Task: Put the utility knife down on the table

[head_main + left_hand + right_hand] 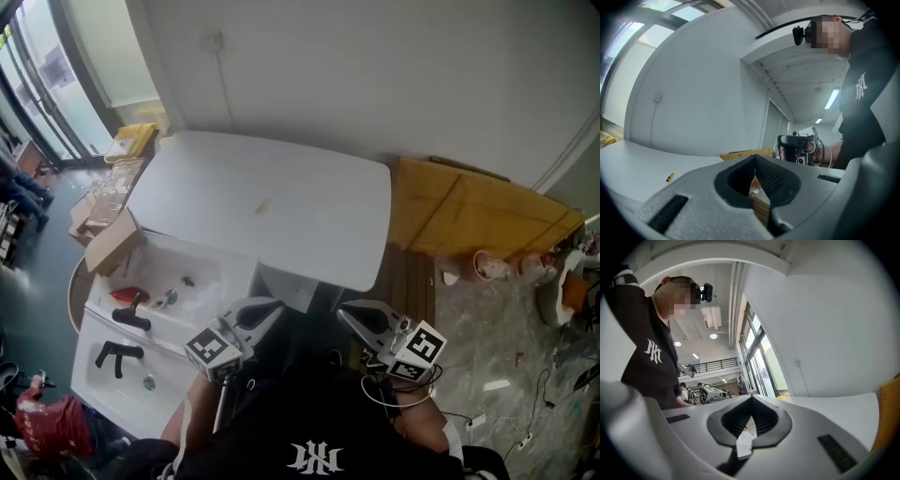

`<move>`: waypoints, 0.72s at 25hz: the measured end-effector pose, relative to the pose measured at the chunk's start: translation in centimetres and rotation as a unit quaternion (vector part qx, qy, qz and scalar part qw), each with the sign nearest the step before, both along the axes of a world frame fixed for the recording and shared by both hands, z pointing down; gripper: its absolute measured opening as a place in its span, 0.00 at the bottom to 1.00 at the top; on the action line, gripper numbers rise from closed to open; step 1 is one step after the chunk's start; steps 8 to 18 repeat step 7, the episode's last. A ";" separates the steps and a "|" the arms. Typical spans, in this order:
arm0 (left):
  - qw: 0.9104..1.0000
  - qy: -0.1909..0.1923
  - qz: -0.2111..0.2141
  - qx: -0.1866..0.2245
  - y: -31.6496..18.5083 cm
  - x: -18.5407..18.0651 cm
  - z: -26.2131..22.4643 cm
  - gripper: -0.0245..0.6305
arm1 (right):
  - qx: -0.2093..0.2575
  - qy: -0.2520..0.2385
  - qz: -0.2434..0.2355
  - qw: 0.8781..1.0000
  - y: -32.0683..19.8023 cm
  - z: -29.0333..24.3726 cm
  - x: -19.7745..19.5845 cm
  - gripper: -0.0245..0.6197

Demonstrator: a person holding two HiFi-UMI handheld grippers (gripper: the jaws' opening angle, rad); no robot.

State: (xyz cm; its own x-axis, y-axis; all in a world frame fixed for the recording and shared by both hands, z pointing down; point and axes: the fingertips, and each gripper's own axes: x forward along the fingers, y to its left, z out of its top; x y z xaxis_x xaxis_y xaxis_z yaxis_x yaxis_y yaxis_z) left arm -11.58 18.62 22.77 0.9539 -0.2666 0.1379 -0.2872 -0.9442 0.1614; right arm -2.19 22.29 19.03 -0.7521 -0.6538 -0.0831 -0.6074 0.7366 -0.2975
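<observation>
Yellow utility knife [263, 205] on smooth white table [319, 178].

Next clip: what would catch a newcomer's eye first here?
A big white table fills the middle of the head view, with a small yellow item lying near its centre. Close to the person's body, the left gripper and right gripper are both shut and empty. Left of the table sit white trays holding tools.
</observation>
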 end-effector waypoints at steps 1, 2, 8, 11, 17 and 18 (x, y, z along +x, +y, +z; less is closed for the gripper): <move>1.000 0.002 0.001 -0.002 0.4 -1.0 0.1 0.05 | 0.009 0.008 0.001 1.000 0.4 -0.2 -1.1 0.04; 1.000 0.004 0.003 -0.004 0.8 -1.8 0.2 0.05 | 0.015 0.012 0.003 1.000 0.8 -0.2 -1.9 0.04; 1.000 0.015 0.012 -0.008 2.7 -4.1 1.2 0.05 | -0.012 -0.014 0.012 1.000 2.2 1.5 -4.4 0.04; 1.000 0.015 0.012 -0.008 2.7 -4.1 1.2 0.05 | -0.012 -0.014 0.012 1.000 2.2 1.5 -4.4 0.04; 1.000 0.015 0.012 -0.008 2.7 -4.1 1.2 0.05 | -0.012 -0.014 0.012 1.000 2.2 1.5 -4.4 0.04; 1.000 0.015 0.012 -0.008 2.7 -4.1 1.2 0.05 | -0.012 -0.014 0.012 1.000 2.2 1.5 -4.4 0.04</move>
